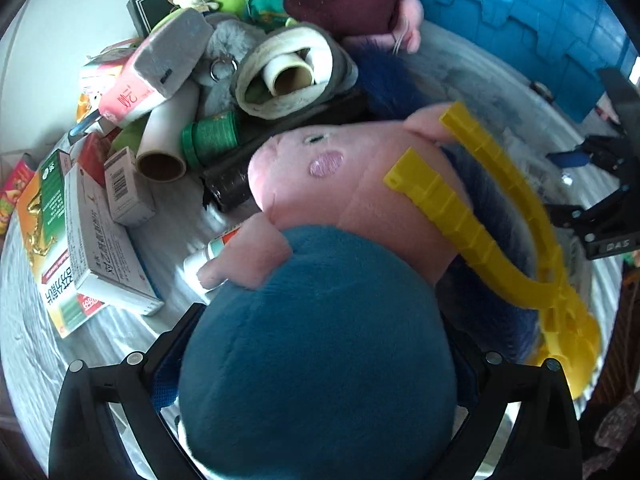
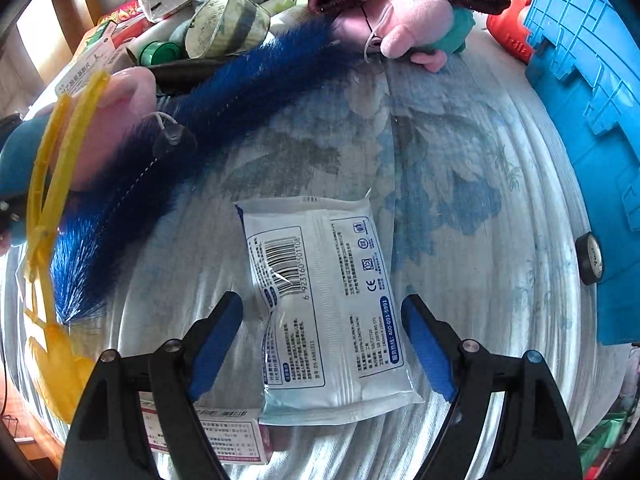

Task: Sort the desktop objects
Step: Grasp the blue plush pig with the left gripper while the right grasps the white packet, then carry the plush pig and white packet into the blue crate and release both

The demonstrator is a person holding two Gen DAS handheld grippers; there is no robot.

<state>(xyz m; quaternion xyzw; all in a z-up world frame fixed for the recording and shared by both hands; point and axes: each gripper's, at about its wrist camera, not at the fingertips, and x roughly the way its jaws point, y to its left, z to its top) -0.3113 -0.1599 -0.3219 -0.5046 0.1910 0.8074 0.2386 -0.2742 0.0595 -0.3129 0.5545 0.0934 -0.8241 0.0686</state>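
My left gripper (image 1: pixel 316 364) is shut on a pig plush with a pink head and blue body (image 1: pixel 316 344), held over the cloth-covered table; the plush fills the jaws and hides the fingertips. It also shows at the left edge of the right wrist view (image 2: pixel 120 120). My right gripper (image 2: pixel 322 316) is open, its blue pads either side of a white wet-wipe packet (image 2: pixel 320 300) lying flat on the cloth. The right gripper shows at the right edge of the left wrist view (image 1: pixel 608 184).
A yellow plastic clamp tool (image 1: pixel 492 216) and a blue furry brush (image 2: pixel 208 120) lie beside the plush. Medicine boxes (image 1: pixel 100 248), paper rolls (image 1: pixel 164 136), a green bottle (image 1: pixel 212 136), rolled cloth and small plush toys pile at the back. A blue plastic crate (image 2: pixel 592 120) stands right, black tape roll (image 2: pixel 590 258) against it.
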